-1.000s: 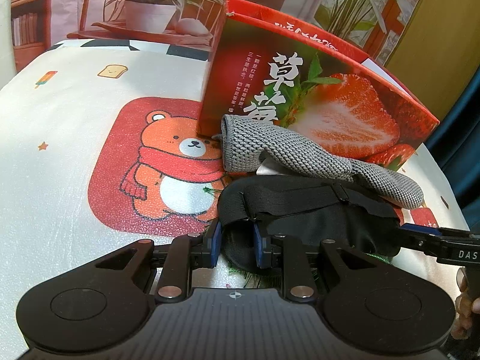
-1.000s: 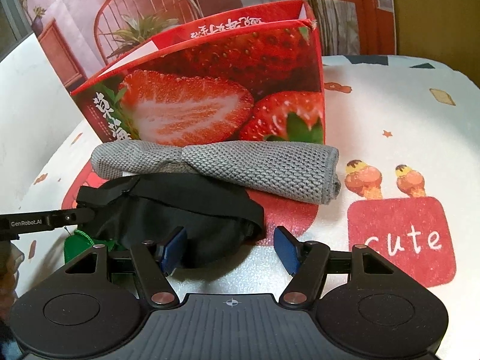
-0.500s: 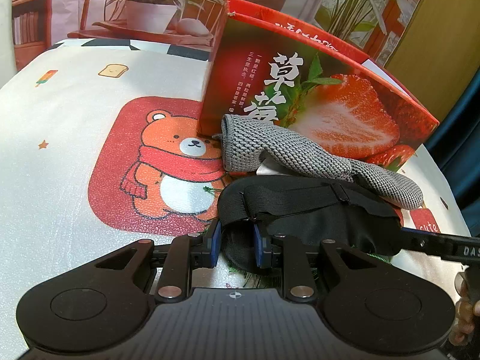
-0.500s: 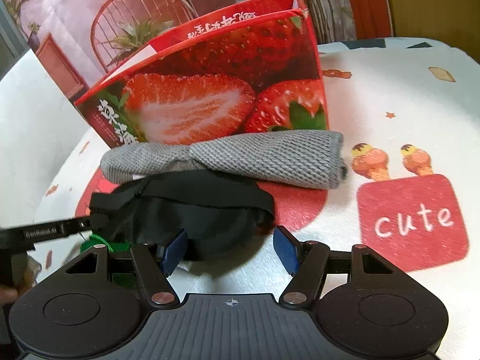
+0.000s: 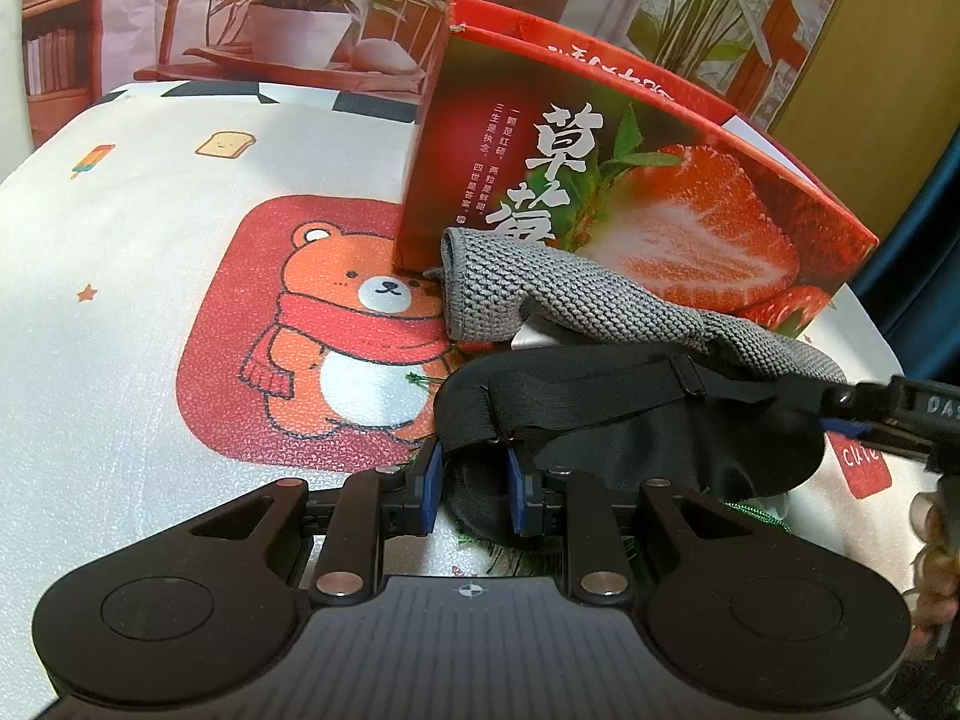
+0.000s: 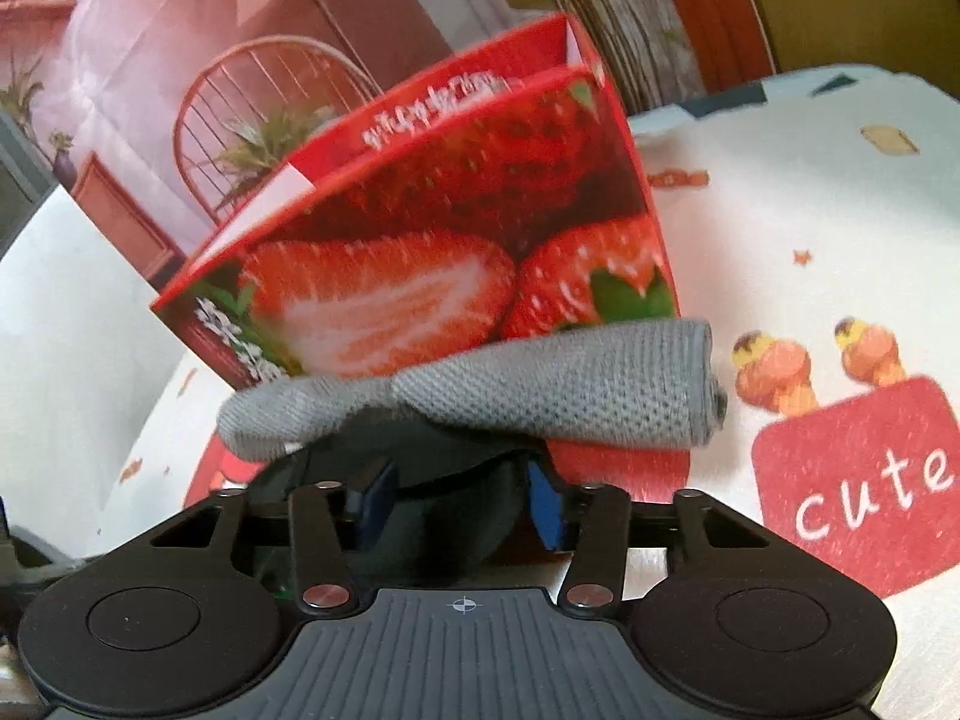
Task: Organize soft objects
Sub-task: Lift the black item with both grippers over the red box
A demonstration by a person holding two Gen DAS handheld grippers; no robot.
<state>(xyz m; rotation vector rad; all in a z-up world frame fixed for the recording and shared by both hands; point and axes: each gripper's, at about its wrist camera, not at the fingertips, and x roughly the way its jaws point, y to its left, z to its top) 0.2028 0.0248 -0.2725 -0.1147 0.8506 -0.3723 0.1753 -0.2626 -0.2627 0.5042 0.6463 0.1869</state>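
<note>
A cartoon-print tablecloth (image 5: 150,312) shows a scarfed bear (image 5: 360,354); behind hangs a backdrop (image 5: 180,12) picturing a potted plant (image 5: 300,18).

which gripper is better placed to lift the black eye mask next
Left. The left gripper is already shut on one end of the eye mask. The right gripper only straddles the other end, jaws apart, under the grey cloth.

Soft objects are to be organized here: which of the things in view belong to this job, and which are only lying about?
Belonging to the job:
- black eye mask, pinched at one end by the left gripper
- grey knitted cloth, rolled, beside the mask
- strawberry box, open at the top, probably the container
- right gripper, around the mask's other end

Only lying about:
- cartoon table cover
- plant backdrop
</note>
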